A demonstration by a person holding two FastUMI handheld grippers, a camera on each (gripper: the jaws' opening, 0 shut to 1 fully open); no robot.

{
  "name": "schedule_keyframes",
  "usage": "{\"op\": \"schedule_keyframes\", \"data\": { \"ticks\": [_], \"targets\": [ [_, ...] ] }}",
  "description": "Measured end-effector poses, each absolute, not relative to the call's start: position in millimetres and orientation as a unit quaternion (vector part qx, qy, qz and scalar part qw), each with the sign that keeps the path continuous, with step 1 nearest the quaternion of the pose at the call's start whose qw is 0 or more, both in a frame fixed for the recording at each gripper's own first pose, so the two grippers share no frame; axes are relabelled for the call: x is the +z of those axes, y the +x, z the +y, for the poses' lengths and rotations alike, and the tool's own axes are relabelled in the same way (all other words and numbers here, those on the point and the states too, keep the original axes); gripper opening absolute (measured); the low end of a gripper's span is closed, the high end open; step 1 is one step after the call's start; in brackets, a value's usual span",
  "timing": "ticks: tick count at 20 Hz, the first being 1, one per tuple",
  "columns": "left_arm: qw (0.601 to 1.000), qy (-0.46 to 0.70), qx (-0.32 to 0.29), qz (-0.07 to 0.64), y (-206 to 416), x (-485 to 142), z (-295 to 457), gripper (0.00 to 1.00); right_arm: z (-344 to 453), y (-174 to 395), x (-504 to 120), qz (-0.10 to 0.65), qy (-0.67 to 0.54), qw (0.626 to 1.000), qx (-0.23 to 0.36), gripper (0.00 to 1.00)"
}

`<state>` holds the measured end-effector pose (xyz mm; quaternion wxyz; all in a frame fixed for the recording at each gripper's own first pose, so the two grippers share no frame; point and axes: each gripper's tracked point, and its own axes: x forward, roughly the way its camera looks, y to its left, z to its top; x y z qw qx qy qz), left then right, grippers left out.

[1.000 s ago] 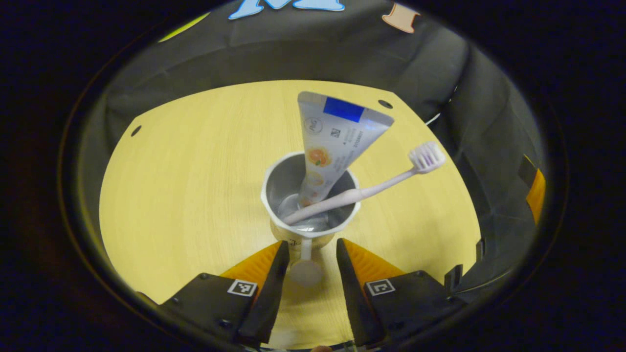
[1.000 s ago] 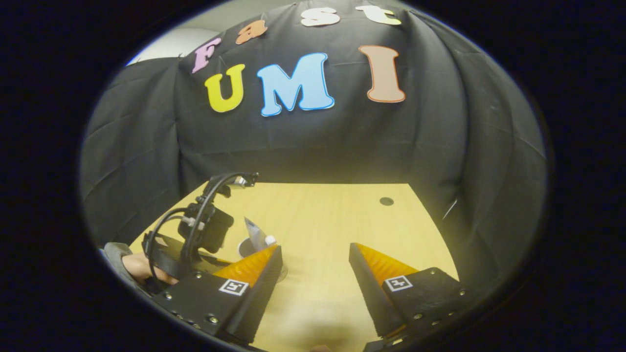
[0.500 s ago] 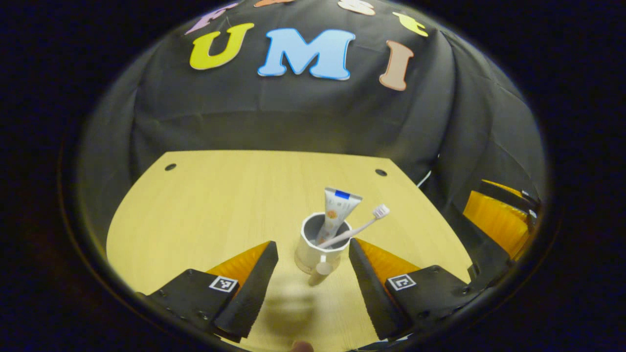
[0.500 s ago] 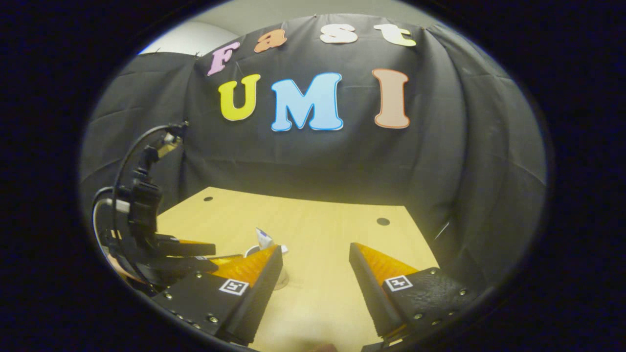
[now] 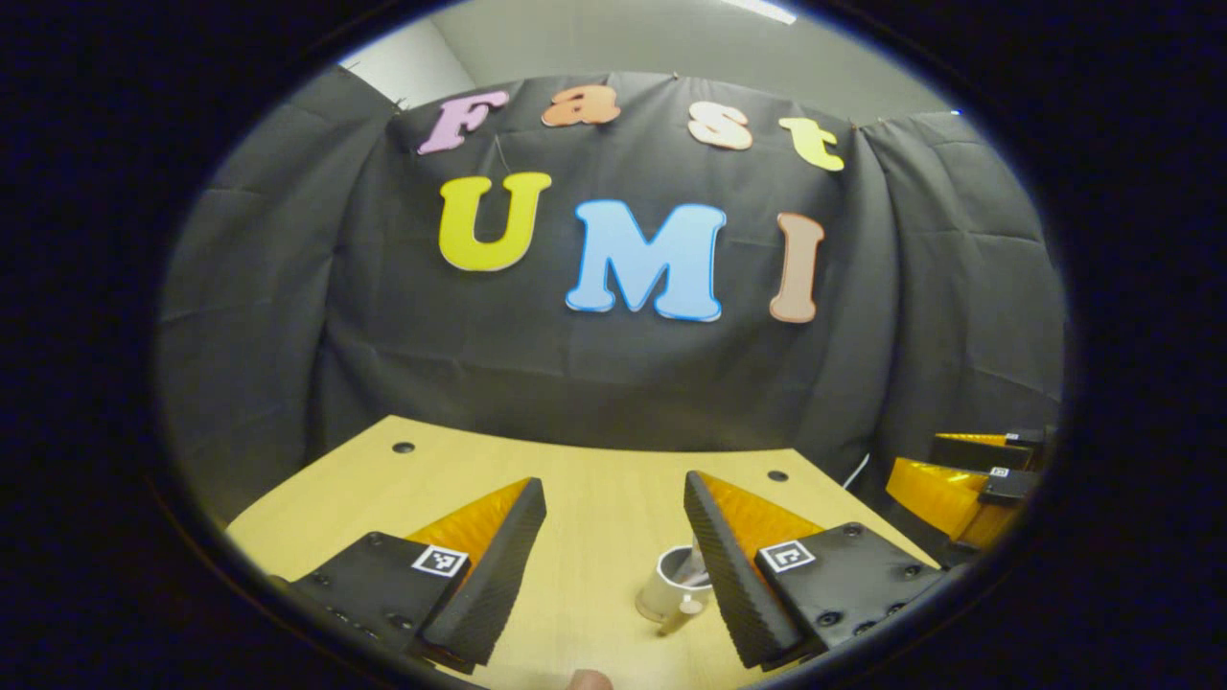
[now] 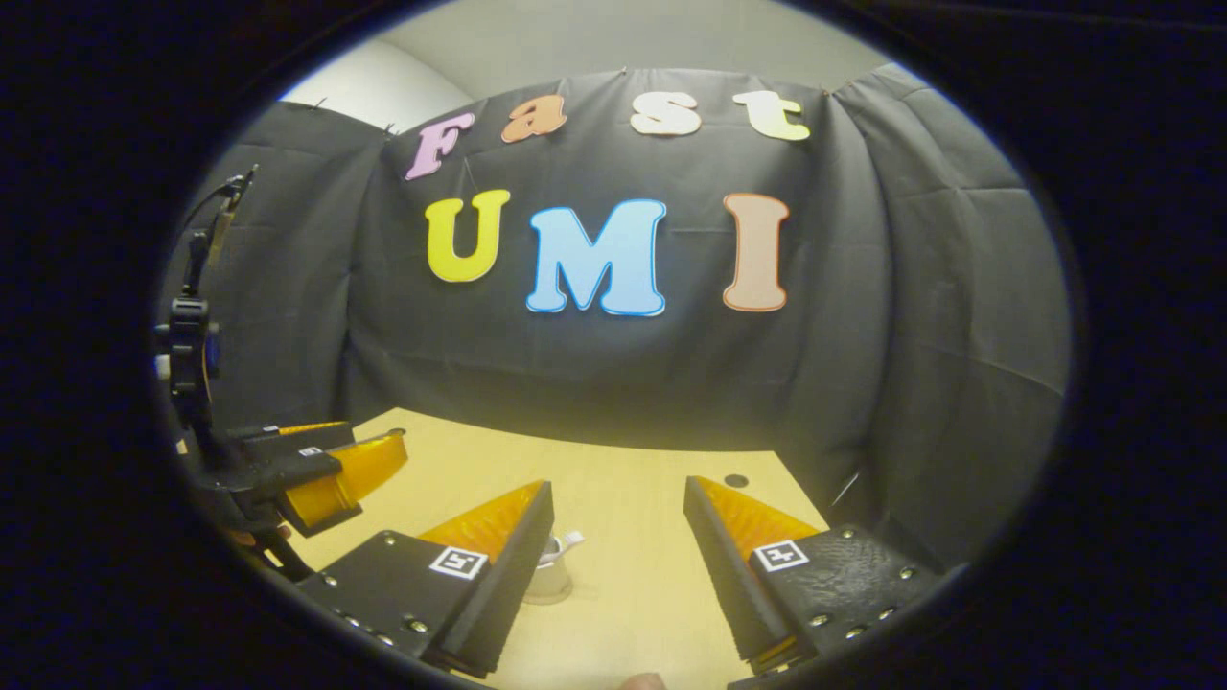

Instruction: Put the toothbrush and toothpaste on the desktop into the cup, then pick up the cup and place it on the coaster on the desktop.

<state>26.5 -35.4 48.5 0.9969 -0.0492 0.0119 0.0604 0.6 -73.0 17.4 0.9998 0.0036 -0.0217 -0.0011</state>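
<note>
White, the cup [image 5: 671, 594] stood on the table [image 5: 594, 498] just ahead of the left hand-held gripper [image 5: 613, 565], whose fingers gaped empty, likewise the right hand-held gripper [image 6: 618, 565], apparently releasing it.

You were working in a staged recording booth, not a lived-in home. A creased black cloth backdrop [image 5: 613, 364] hung as the wall behind and to both sides of you. The pale yellow wood-grain counter [image 5: 594, 498] had small dark round holes near its far corners. Above the cloth, a plain light grey wall and ceiling [image 6: 594, 38] showed, suggesting a lab or studio room.
</note>
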Motion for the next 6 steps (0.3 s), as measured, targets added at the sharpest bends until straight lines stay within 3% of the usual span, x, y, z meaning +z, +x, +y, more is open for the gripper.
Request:
{"op": "schedule_keyframes", "data": {
  "ticks": [1, 3, 6],
  "targets": [
    [0.997, -0.046, 0.062, -0.006, 24.3, 57.4, -35.8, 0.94, -73.4, -2.6, 21.7, -0.030, 0.001, 1.000, -0.007, 0.81],
    [0.997, -0.042, 0.056, -0.033, 22.2, 72.0, -39.5, 0.94, -74.8, -5.2, 27.7, -0.042, -0.005, 0.999, -0.013, 0.86],
    [0.997, -0.031, 0.050, -0.053, 18.3, 79.1, -46.1, 0.93, -79.7, -7.9, 34.5, -0.054, -0.002, 0.998, -0.017, 0.82]
  ]
}}
